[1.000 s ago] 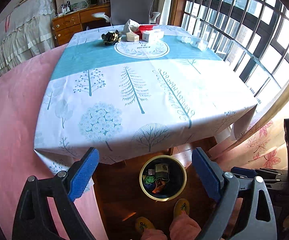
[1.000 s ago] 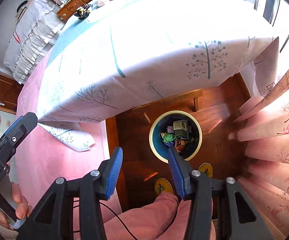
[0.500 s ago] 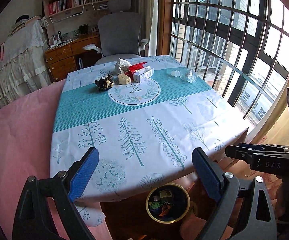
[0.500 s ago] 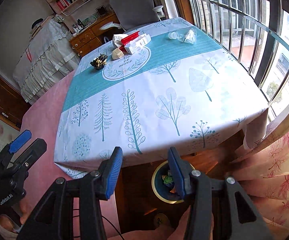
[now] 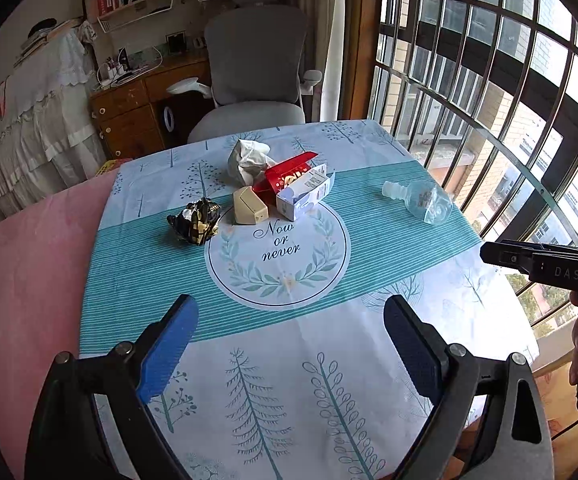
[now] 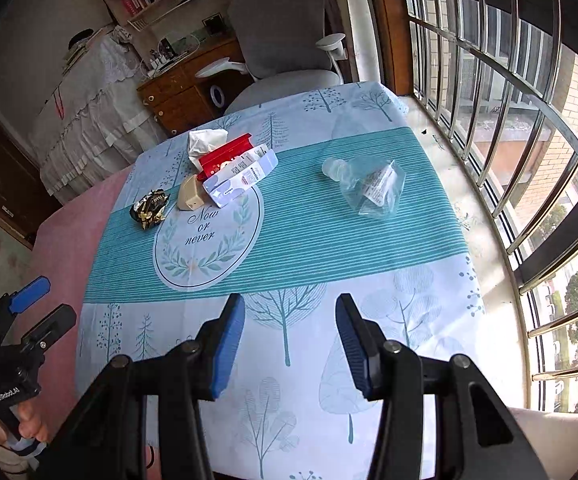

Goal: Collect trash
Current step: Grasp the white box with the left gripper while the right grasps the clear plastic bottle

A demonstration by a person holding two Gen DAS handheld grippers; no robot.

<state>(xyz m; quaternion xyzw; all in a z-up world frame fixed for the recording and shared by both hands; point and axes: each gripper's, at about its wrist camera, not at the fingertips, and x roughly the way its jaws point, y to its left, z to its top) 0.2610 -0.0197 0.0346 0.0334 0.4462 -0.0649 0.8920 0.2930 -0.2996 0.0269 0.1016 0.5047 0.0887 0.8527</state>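
Trash lies on the far half of the table (image 5: 329, 360): a crumpled black-and-gold wrapper (image 5: 195, 222), a beige carton (image 5: 248, 206), a white-and-blue box (image 5: 304, 195), a red box (image 5: 285, 172), a crumpled tissue (image 5: 247, 158) and a crushed clear plastic bottle (image 5: 421, 201). In the right wrist view the bottle (image 6: 369, 186) lies ahead of my right gripper (image 6: 289, 312), and the wrapper (image 6: 149, 208) and boxes (image 6: 241, 174) lie far left. My left gripper (image 5: 289, 320) is open and empty over the near half. My right gripper is open and empty too.
A grey office chair (image 5: 253, 64) stands behind the table, with a wooden desk (image 5: 137, 108) beside it. A barred window (image 5: 489, 80) runs along the right. A pink cloth (image 5: 29, 280) covers the surface to the left.
Both grippers rose and tilted up from the bin on the floor to above the table. The bin has left both views. Both jaws stayed open.
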